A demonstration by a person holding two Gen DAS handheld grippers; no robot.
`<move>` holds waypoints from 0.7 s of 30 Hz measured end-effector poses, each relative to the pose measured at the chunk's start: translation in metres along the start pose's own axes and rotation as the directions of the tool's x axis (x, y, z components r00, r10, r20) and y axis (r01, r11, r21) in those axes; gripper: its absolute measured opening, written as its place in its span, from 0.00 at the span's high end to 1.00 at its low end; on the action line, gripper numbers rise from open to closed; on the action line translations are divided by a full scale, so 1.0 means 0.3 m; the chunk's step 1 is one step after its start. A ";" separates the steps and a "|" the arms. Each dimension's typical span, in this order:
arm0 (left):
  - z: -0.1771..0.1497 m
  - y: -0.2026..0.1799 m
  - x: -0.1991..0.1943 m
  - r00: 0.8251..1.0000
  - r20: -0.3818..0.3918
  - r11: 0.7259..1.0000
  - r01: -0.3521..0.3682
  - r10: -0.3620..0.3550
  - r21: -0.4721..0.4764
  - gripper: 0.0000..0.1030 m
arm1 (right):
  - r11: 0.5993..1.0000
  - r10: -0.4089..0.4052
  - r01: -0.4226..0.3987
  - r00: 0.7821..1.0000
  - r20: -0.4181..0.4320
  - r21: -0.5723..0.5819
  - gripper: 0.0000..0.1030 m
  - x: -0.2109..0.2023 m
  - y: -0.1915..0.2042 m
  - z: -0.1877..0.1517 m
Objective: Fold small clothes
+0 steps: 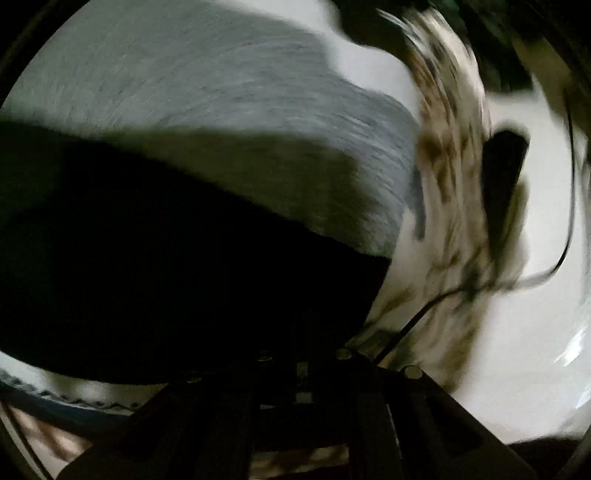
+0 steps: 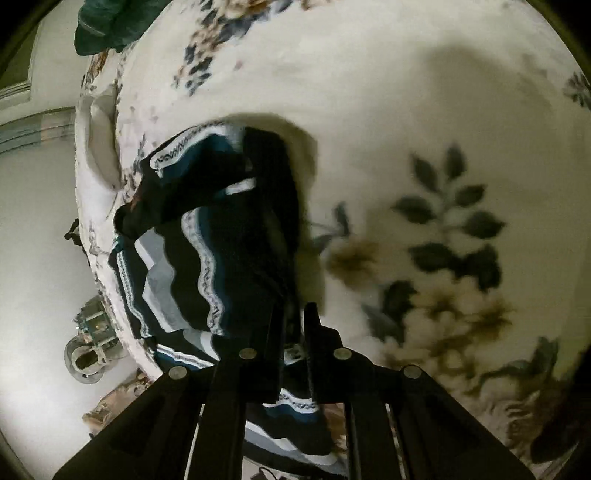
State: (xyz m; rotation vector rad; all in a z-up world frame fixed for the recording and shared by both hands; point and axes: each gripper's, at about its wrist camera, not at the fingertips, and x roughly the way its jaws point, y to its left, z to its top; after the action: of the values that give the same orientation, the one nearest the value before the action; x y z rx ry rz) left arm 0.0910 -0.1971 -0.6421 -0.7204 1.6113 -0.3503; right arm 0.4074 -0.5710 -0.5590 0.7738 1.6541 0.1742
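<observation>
A dark knitted garment [image 2: 207, 258] with blue, grey and white patterned stripes hangs over the floral bedspread [image 2: 424, 147]. My right gripper [image 2: 293, 325] is shut on the garment's edge; its two black fingers stand close together with cloth pinched between them. In the left wrist view the same garment fills the frame as a black band [image 1: 166, 277] and a grey band [image 1: 221, 92], very close to the lens and blurred by motion. My left gripper's fingertips are hidden behind the cloth, so their stance does not show.
The bedspread also shows in the left wrist view [image 1: 450, 184], with a thin black cable [image 1: 554, 266] across it. A dark green cloth [image 2: 107, 26] lies at the bed's far corner. A white floor [image 2: 33, 240] with a metal-and-glass object [image 2: 90, 347] lies beside the bed.
</observation>
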 end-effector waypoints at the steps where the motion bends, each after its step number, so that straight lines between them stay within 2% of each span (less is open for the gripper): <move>1: 0.015 0.031 0.005 0.998 -0.005 0.995 0.066 -0.067 -0.071 0.96 | 1.000 0.014 -0.014 1.000 0.001 -0.006 0.65 -0.002 0.000 -0.007; 2: 0.028 0.074 0.005 0.988 -0.009 0.975 0.151 -0.155 -0.161 0.96 | 1.000 0.024 -0.024 1.000 0.005 -0.013 0.50 -0.011 -0.002 -0.018; 3: 0.032 0.111 0.014 0.976 -0.011 0.952 0.210 -0.218 -0.221 0.96 | 0.999 0.021 -0.021 1.000 0.011 -0.026 0.48 -0.017 -0.008 -0.029; 4: 0.039 0.131 0.015 0.968 -0.018 0.939 0.239 -0.251 -0.247 0.96 | 0.999 0.011 -0.011 1.000 0.007 -0.040 0.48 -0.017 -0.007 -0.041; 5: 0.048 0.123 0.008 0.972 -0.041 0.947 0.217 -0.232 -0.236 0.96 | 0.999 0.004 -0.004 1.000 0.002 -0.050 0.48 -0.020 -0.009 -0.051; 6: 0.053 0.100 -0.008 0.981 -0.055 0.961 0.172 -0.188 -0.218 0.96 | 0.999 -0.002 0.002 1.000 0.002 -0.054 0.48 -0.018 -0.007 -0.056; 7: 0.058 0.058 -0.045 0.995 -0.043 0.984 0.080 -0.088 -0.161 0.96 | 0.998 -0.007 0.007 1.000 0.001 -0.061 0.48 -0.025 -0.011 -0.068; 8: 0.072 -0.008 -0.102 0.999 0.016 0.997 -0.047 0.048 -0.068 0.96 | 0.997 -0.009 0.009 1.000 -0.002 -0.076 0.48 -0.030 -0.008 -0.079; 9: 0.072 -0.072 -0.155 0.983 0.092 0.987 -0.160 0.157 0.018 0.96 | 0.997 -0.013 0.013 1.000 0.000 -0.081 0.48 -0.035 -0.003 -0.081; 10: 0.075 -0.134 -0.205 0.942 0.183 0.948 -0.302 0.281 0.100 0.96 | 0.995 -0.020 0.020 1.000 0.007 -0.096 0.48 -0.040 0.005 -0.089; 11: 0.080 -0.183 -0.237 0.869 0.280 0.876 -0.459 0.408 0.150 0.90 | 0.993 -0.026 0.027 1.000 0.013 -0.115 0.48 -0.046 0.012 -0.097; 12: 0.087 -0.206 -0.254 0.798 0.349 0.806 -0.569 0.492 0.165 0.83 | 0.989 -0.041 0.044 0.999 0.024 -0.140 0.48 -0.050 0.025 -0.108; 13: 0.104 -0.205 -0.257 0.730 0.404 0.741 -0.651 0.552 0.163 0.63 | 0.985 -0.055 0.060 0.998 0.033 -0.160 0.48 -0.052 0.032 -0.117; 14: 0.131 -0.189 -0.245 0.691 0.427 0.708 -0.690 0.583 0.151 0.45 | 0.982 -0.066 0.072 0.997 0.039 -0.173 0.48 -0.049 0.039 -0.123; 15: 0.162 -0.156 -0.229 0.682 0.415 0.699 -0.702 0.602 0.139 0.40 | 0.981 -0.074 0.080 0.996 0.044 -0.177 0.48 -0.051 0.033 -0.130; 17: 0.232 -0.105 -0.154 0.700 0.338 0.709 -0.695 0.629 0.119 0.31 | 0.983 -0.072 0.077 0.997 0.037 -0.168 0.48 -0.040 0.028 -0.138; 18: 0.248 -0.099 -0.146 0.697 0.341 0.711 -0.695 0.630 0.108 0.25 | 0.983 -0.074 0.079 0.997 0.037 -0.164 0.48 -0.038 0.024 -0.141; 19: 0.260 -0.098 -0.147 0.685 0.358 0.708 -0.701 0.634 0.087 0.10 | 0.982 -0.080 0.085 0.996 0.041 -0.166 0.48 -0.037 0.024 -0.144; 20: 0.274 -0.088 -0.143 0.662 0.361 0.694 -0.718 0.656 0.055 0.00 | 0.979 -0.090 0.097 0.995 0.046 -0.179 0.48 -0.036 0.028 -0.148; 21: 0.293 -0.085 -0.130 0.664 0.355 0.699 -0.714 0.659 0.037 0.00 | 0.976 -0.098 0.107 0.994 0.052 -0.188 0.48 -0.037 0.033 -0.149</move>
State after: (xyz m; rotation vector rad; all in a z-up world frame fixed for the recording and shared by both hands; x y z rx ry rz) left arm 0.1838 -0.1763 -0.6122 0.0218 1.3993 0.1864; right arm 0.3705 -0.5563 -0.5337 0.5424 1.6061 0.2382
